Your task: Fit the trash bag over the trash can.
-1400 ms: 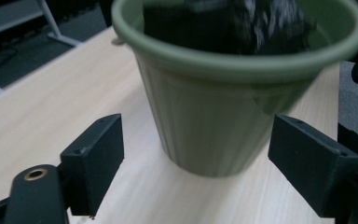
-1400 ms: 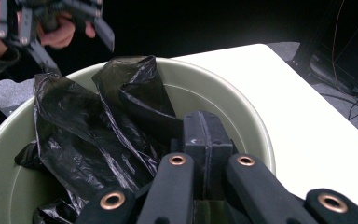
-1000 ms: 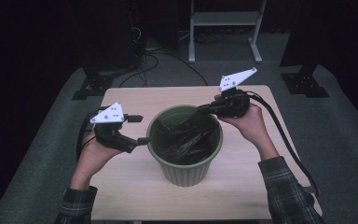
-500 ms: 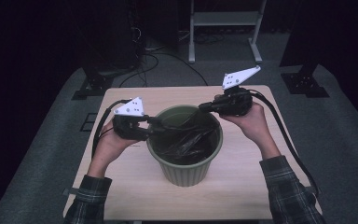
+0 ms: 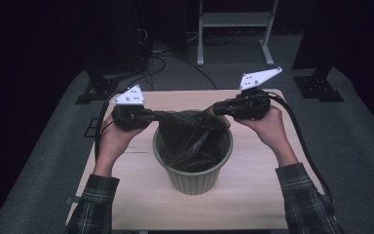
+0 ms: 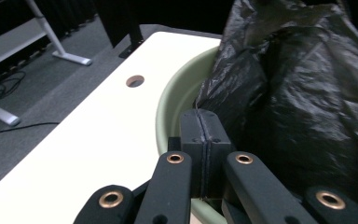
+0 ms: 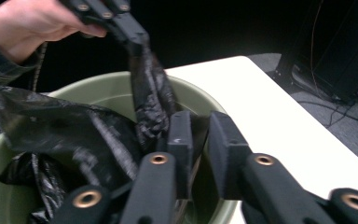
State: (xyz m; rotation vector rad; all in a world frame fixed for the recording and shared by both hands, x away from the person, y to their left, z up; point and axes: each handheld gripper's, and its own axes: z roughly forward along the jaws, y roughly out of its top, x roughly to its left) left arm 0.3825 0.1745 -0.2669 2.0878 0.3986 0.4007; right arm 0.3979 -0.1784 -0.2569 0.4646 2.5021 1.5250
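You are fitting the black bag [image 5: 195, 139] in the green bin [image 5: 193, 170]: your left gripper [image 5: 157, 116] pinches its edge, your right gripper [image 5: 213, 111] has just been opening, so next stretch the edge over the rim.

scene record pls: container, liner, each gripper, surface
container: green bin, upright
surface: light wooden table
liner: black bag, mostly inside the bin, one edge pulled up above the rim
left gripper: shut on bag edge
right gripper: jaws have just been opening; pads apart, bag at the gap, not pinched
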